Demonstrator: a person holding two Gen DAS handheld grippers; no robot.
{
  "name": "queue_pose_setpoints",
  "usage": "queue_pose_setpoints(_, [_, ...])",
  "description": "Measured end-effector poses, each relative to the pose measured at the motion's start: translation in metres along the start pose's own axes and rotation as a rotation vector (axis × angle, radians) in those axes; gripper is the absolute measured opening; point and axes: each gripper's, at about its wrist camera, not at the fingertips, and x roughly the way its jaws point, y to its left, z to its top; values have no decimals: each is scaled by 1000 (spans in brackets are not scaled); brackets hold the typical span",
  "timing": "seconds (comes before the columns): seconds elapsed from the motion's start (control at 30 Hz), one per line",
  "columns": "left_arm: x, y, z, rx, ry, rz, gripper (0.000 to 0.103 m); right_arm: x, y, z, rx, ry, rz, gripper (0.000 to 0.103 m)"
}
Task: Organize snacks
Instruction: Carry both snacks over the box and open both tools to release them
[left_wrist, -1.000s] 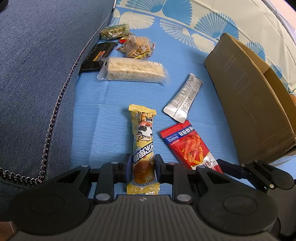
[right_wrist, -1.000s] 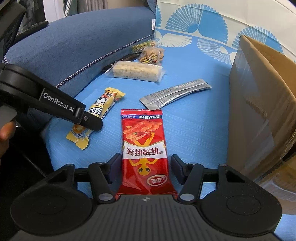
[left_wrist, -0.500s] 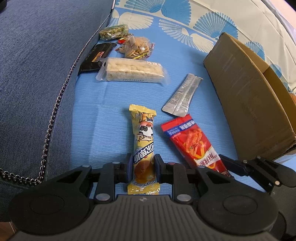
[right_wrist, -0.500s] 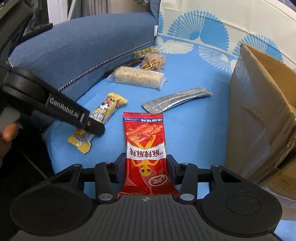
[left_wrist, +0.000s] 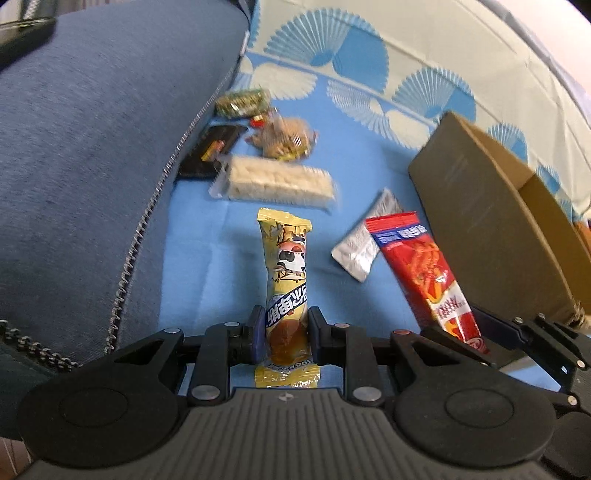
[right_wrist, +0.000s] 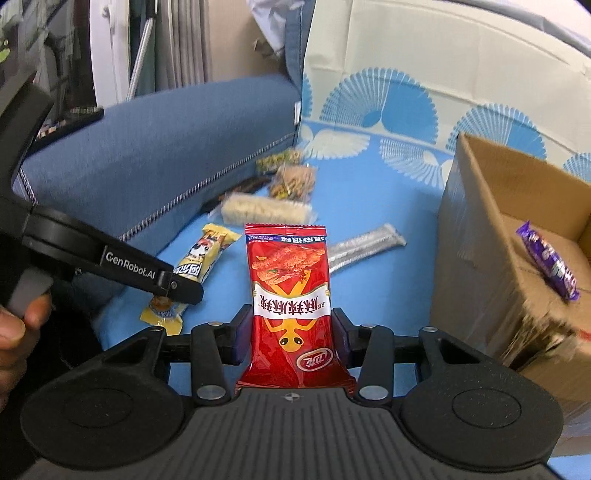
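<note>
My left gripper (left_wrist: 285, 325) is shut on a yellow snack bar (left_wrist: 286, 273) with a cow picture, held off the blue sheet. It also shows in the right wrist view (right_wrist: 199, 266). My right gripper (right_wrist: 290, 328) is shut on a red snack packet (right_wrist: 290, 288), lifted and upright; the packet shows in the left wrist view (left_wrist: 424, 273) too. A cardboard box (right_wrist: 491, 258) stands to the right with a purple packet (right_wrist: 546, 262) inside.
On the blue sheet (left_wrist: 207, 258) lie a silver sachet (left_wrist: 364, 243), a clear pack of pale wafers (left_wrist: 273, 182), a bag of crackers (left_wrist: 288, 138), a black packet (left_wrist: 208, 153) and a green packet (left_wrist: 242, 103). A blue sofa cushion (left_wrist: 92, 147) bounds the left.
Both grippers have risen with their snacks: the yellow bar and the red packet are lifted off the sheet. The right gripper closed on the red packet during this second.
</note>
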Motion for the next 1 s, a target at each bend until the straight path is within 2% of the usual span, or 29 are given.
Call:
queue_pose_setpoints(0.4, [-28, 14, 6, -98, -148, -5, 26, -32, -3, 26, -6, -146, 29, 46])
queue_pose_setpoints(0.67, [-38, 15, 14, -157, -161, -15, 26, -57, -18, 51, 29, -251, 46, 46])
queue_pose_setpoints(0.87, [-46, -21, 32, -129, -204, -78, 26, -70, -46, 64, 122, -312, 2, 46])
queue_pose_setpoints(1.0, [-53, -66, 49, -72, -256, -148, 26, -80, -72, 70, 208, -348, -79, 46])
